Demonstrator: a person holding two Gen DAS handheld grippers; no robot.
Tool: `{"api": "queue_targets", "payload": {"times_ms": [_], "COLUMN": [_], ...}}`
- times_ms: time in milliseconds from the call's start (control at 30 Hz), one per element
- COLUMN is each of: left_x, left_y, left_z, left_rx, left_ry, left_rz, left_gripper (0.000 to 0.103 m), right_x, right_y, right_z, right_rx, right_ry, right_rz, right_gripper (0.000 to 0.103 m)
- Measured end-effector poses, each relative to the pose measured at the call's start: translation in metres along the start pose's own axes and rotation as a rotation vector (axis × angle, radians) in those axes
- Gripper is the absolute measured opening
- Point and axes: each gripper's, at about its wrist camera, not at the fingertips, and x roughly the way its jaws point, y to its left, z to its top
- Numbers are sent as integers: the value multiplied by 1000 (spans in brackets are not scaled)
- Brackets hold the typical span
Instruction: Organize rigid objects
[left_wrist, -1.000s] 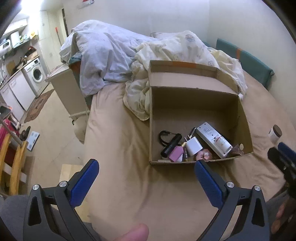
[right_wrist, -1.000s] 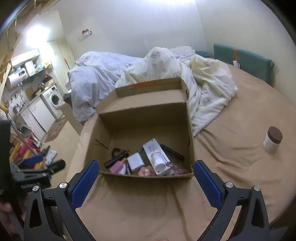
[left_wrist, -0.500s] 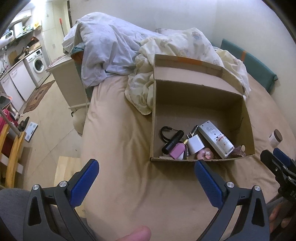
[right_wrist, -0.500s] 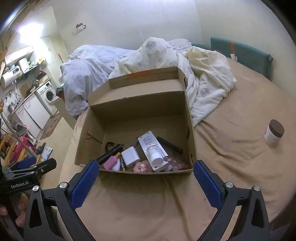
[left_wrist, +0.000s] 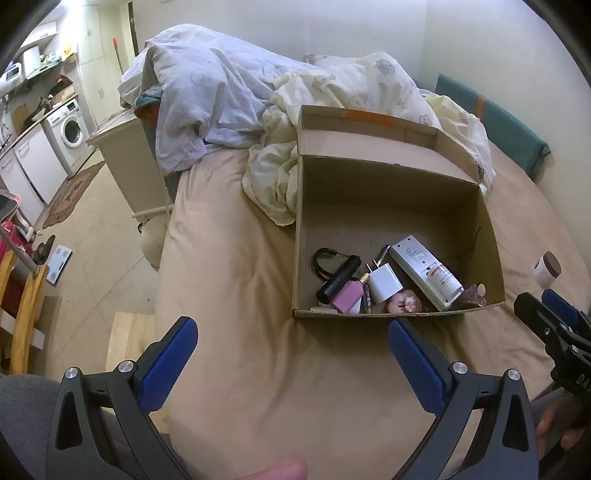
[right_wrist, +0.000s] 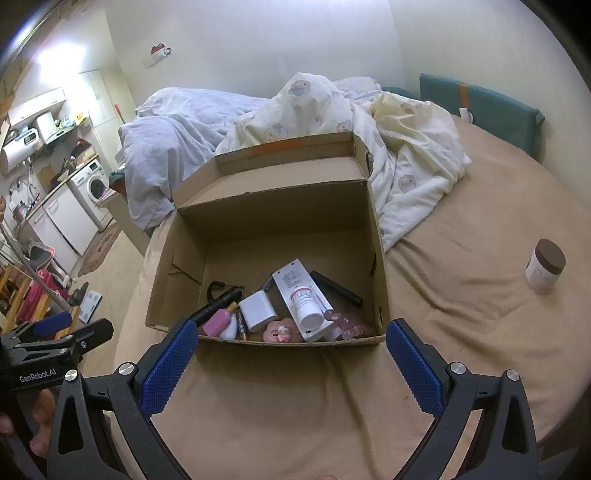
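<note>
An open cardboard box (left_wrist: 484, 206) (right_wrist: 166, 266) sits on the tan bed. It holds several small objects: a black flashlight (left_wrist: 338, 278) (right_wrist: 218, 304), a white charger (left_wrist: 384, 282) (right_wrist: 257, 310), a white remote (left_wrist: 417, 260) (right_wrist: 291, 278), a white bottle (right_wrist: 306, 308) and a pink figurine (left_wrist: 402, 302) (right_wrist: 279, 332). A white jar with a brown lid (left_wrist: 547, 269) (right_wrist: 546, 269) stands on the bed right of the box. My left gripper (left_wrist: 291, 354) is open and empty before the box. My right gripper (right_wrist: 290, 354) is open and empty at the box's near wall.
Crumpled duvets (left_wrist: 229, 92) (right_wrist: 406, 147) lie behind the box. A teal cushion (right_wrist: 491, 107) leans on the right wall. The bed's left edge (left_wrist: 166, 258) drops to a tiled floor with a washing machine (left_wrist: 72, 133) and a cabinet (left_wrist: 129, 155).
Both grippers have moved a little closer to the box and tilted down over it. Both stay open and empty. Nothing in the box has moved.
</note>
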Motion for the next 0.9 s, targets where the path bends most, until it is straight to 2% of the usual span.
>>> {"api": "queue_targets", "payload": {"times_ms": [900], "left_x": [2], "left_y": [0], "left_z": [-2], "left_rx": [22], "left_ry": [10], "left_rz": [-9], "left_gripper": [103], "right_x": [0], "right_y": [0], "right_z": [-1], "right_rx": [1], "right_ry": [-3], "right_rz": [-7], "right_gripper": [103]}}
